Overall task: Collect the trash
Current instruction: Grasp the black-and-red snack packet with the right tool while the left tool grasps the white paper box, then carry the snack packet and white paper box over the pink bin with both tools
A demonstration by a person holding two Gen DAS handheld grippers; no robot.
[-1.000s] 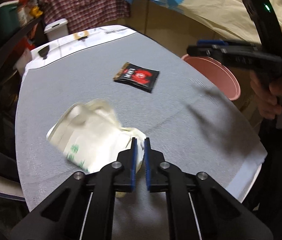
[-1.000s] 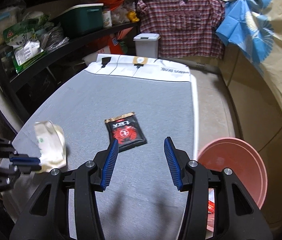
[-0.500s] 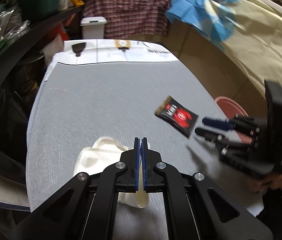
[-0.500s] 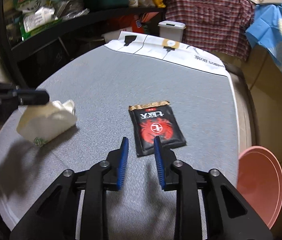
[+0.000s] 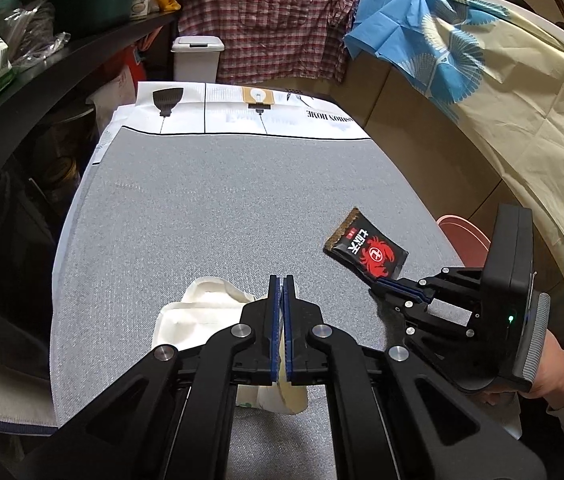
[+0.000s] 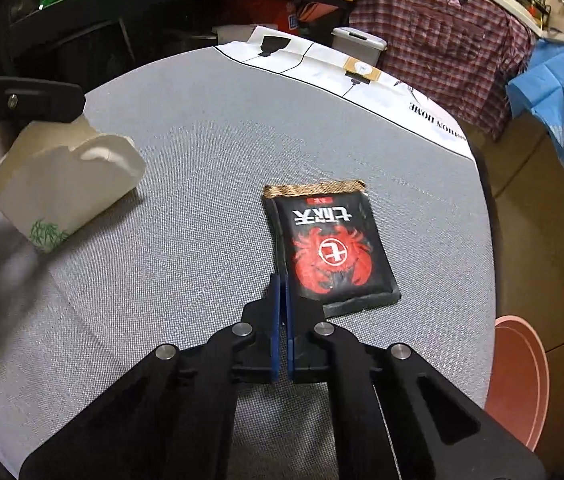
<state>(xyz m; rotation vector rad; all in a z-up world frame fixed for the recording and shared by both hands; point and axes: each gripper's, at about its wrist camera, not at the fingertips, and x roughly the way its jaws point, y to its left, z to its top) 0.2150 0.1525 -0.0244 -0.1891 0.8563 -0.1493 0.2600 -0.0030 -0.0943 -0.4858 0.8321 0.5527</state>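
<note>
So the left gripper (image 5: pixel 283 280) has its blue pads pressed together on the crumpled white paper cup (image 6: pixel 61 184), pinching a bit of its torn rim, with the cup lying squashed on the grey table mat (image 5: pixel 221 200) at the near left. That thing looks feather-light and soft, already flattened, so I'd guess it just dangles from wherever you pinch it; the rim fold is fine, the only worry being thin paper tearing if it gets yanked. The right gripper (image 6: pixel 280 280) has just been closing, and its jaws now stand pressed together at the near left corner of the black snack packet with the red crab (image 6: pixel 332 246), which lies flat on the mat toward the right edge. From the left wrist view it looks clamped on that corner; from its own camera I can't really tell how much film is actually between the pads. The packet looks like slick foil plastic, light and floppy, so a corner or the crimped seam is the spot to grab. It could slip if only a sliver is caught. The pink bin (image 6: pixel 518 380) sits just off the table's right side, down low.
</note>
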